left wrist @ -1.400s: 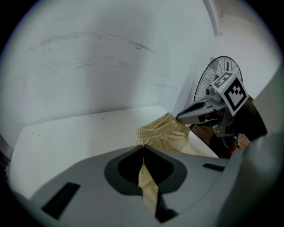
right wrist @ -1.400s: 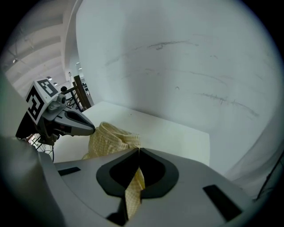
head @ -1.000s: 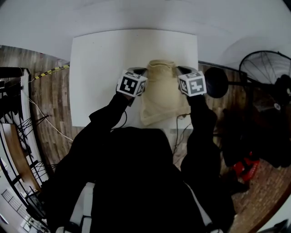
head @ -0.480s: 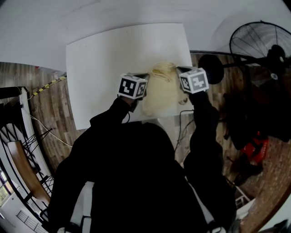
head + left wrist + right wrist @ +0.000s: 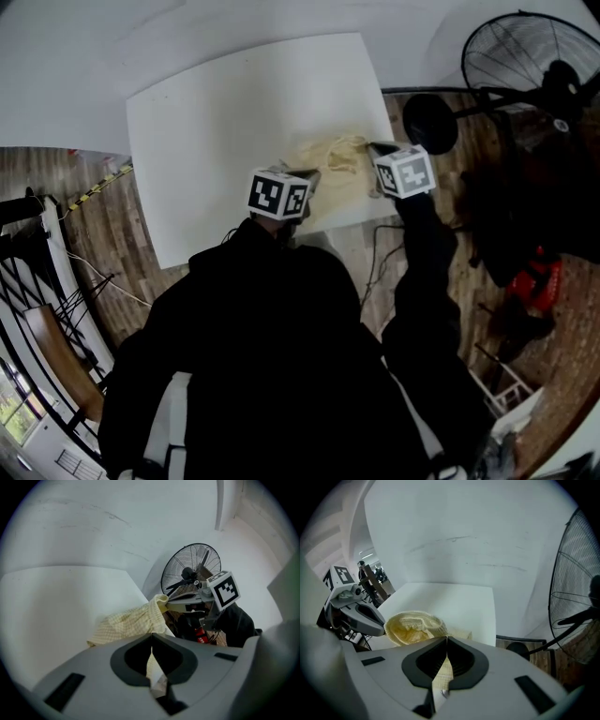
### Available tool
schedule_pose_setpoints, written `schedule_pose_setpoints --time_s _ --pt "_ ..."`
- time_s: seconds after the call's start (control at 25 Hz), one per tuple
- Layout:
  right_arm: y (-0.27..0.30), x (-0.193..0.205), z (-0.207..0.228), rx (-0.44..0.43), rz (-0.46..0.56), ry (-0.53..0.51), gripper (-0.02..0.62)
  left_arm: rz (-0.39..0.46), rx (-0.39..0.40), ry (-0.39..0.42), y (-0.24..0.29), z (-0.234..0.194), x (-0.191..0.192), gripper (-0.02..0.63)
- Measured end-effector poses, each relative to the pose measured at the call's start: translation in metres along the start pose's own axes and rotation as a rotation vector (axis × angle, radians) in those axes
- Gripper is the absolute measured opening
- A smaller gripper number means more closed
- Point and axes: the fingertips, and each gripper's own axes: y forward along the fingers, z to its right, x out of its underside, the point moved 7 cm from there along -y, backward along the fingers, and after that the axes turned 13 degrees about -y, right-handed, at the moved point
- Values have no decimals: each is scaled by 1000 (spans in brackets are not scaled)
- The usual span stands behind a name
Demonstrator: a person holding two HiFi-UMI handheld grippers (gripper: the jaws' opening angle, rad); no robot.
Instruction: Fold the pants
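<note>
The pale yellow checked pants [image 5: 330,171] lie bunched near the right front corner of the white table [image 5: 225,122]. My left gripper [image 5: 307,178] is shut on the cloth at the pants' left side; in the left gripper view a strip of fabric [image 5: 151,667] is pinched between the closed jaws [image 5: 151,637]. My right gripper [image 5: 374,148] is shut on the right side, with cloth [image 5: 440,672] caught in its closed jaws [image 5: 446,642]. The elastic waistband [image 5: 414,623] stands open between the two grippers. Most of the pants [image 5: 125,624] is lifted and crumpled.
A black standing fan [image 5: 525,61] with a round base [image 5: 429,122] is right of the table, and shows in both gripper views [image 5: 190,570] [image 5: 581,597]. The table's front edge [image 5: 281,239] is just before me. Wooden floor and cables [image 5: 94,272] lie at the left.
Both grippers have drawn back and rightward with the pants, toward the table's front right corner. The pants have gone from lying long and flat to a short bunched heap.
</note>
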Motion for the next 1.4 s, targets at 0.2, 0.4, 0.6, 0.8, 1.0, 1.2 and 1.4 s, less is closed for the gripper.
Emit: schedule_pose_setpoints --time_s 0.2,0.4,0.6,0.8,1.0,1.2,1.4 --pt "-6 23 -15 -12 -26 -4 8 -59 3 23 9 10 23 9" --pt "-5 48 -22 -17 -57 13 8 -124 10 39 22 17 43 11" --pt "0 68 -28 -32 -76 29 8 -186 4 50 34 14 59 11" --pt "7 86 -33 -44 -109 48 8 -236 -15 76 47 11 72 11" --pt "17 95 -34 -58 -125 71 9 -277 -21 86 59 8 81 11" --pt "11 107 -41 -155 -108 111 81 -281 35 64 54 14 83 48" --pt "-11 99 -45 -168 -27 141 98 -235 71 58 37 21 75 51"
